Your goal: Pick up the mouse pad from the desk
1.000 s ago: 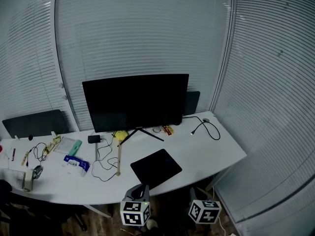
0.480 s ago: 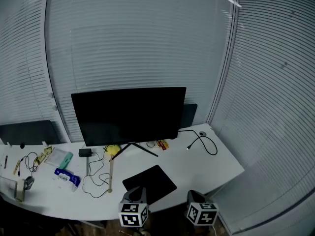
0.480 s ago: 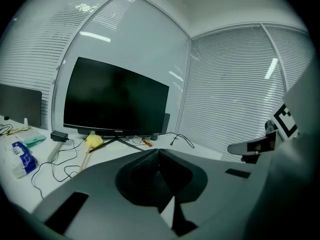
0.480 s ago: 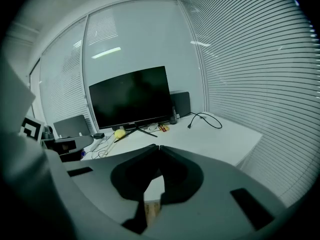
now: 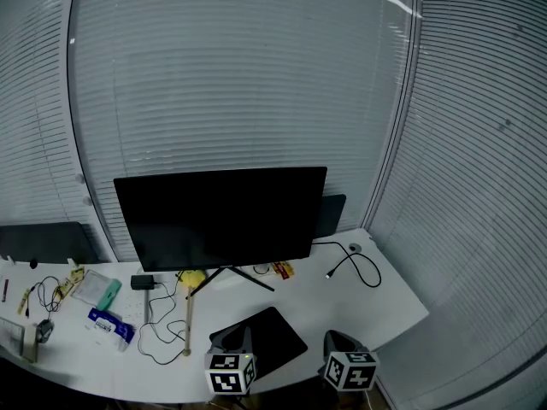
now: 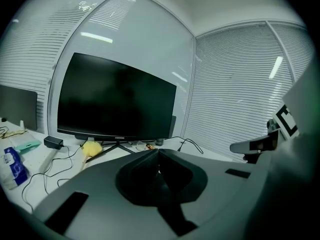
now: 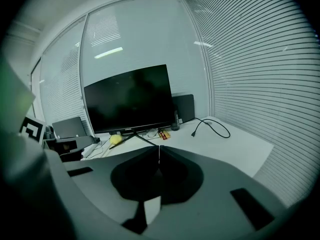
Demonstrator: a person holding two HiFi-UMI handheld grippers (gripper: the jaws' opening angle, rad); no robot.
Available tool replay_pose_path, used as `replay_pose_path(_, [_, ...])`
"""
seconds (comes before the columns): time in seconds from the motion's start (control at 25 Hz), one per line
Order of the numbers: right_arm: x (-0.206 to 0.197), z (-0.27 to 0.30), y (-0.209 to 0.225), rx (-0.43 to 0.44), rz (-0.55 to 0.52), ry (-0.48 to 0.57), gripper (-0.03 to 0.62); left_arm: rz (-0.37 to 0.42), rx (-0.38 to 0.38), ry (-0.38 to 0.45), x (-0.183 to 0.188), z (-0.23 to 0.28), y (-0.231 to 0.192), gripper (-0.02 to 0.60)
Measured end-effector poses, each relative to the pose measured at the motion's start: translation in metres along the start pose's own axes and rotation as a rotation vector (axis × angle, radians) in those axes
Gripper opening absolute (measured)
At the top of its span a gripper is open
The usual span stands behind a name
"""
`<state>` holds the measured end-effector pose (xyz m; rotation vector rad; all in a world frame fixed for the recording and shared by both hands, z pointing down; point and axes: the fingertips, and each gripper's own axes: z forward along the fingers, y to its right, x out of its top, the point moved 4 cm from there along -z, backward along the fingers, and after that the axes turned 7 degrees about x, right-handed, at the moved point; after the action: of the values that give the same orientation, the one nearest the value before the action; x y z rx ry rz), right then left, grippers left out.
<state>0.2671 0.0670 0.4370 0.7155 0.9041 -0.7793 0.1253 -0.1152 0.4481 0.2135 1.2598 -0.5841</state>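
Note:
The black mouse pad (image 5: 267, 338) lies flat near the front edge of the white desk (image 5: 376, 301), below the monitor. In the head view my left gripper (image 5: 242, 338) reaches over the pad's near left corner, its marker cube low in the picture. My right gripper (image 5: 334, 342) hovers at the desk's front edge, to the right of the pad. In the left gripper view the left gripper (image 6: 158, 152) has its jaws meeting with nothing between them. The right gripper (image 7: 159, 149) is shut and empty too. The jaws hide the pad in both gripper views.
A wide dark monitor (image 5: 218, 216) stands on a stand at the back. A black cable (image 5: 355, 267) loops at the right. A yellow ball (image 5: 192, 278), a wooden stick (image 5: 187, 319), a charger (image 5: 141, 282) with a wire and a blue pack (image 5: 107, 325) lie at the left. Blinds surround the desk.
The desk and monitor have slid lower and closer in the head view. Both grippers have come forward together; the left one now overlaps the pad's near corner. Jaws stayed shut.

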Motion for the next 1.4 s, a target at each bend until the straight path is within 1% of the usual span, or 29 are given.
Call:
replay_pose_path(0.24, [0.017, 0.029, 0.002, 0.016, -0.013, -0.009, 0.034, -0.009, 0.028, -0.004, 0.009, 0.022, -0.014, 0.017])
replay_pose_path(0.44, [0.022, 0.054, -0.005, 0.031, -0.043, -0.061, 0.034, -0.030, 0.058, -0.012, 0.013, 0.032, -0.031, 0.017])
replay_pose_path(0.64, [0.011, 0.072, -0.008, 0.067, -0.043, -0.114, 0.034, -0.051, 0.115, -0.056, -0.003, 0.036, -0.045, 0.018])
replay_pose_path(0.84, [0.009, 0.088, -0.007, 0.106, -0.035, -0.137, 0.034, -0.027, 0.153, -0.090, -0.010, 0.031, -0.048, 0.017])
replay_pose_path(0.96, [0.016, 0.104, -0.006, 0.151, -0.043, -0.158, 0.034, -0.035, 0.198, -0.095, -0.007, 0.030, -0.049, 0.018])
replay_pose_path(1.08, [0.023, 0.120, -0.007, 0.214, -0.072, -0.174, 0.034, -0.045, 0.258, -0.087, -0.003, 0.030, -0.049, 0.017])
replay_pose_path(1.24, [0.033, 0.141, -0.009, 0.302, -0.111, -0.190, 0.034, -0.075, 0.337, -0.083, -0.002, 0.031, -0.045, 0.018])
replay_pose_path(1.4, [0.035, 0.157, -0.012, 0.379, -0.146, -0.223, 0.034, -0.106, 0.416, -0.091, -0.008, 0.027, -0.043, 0.018])
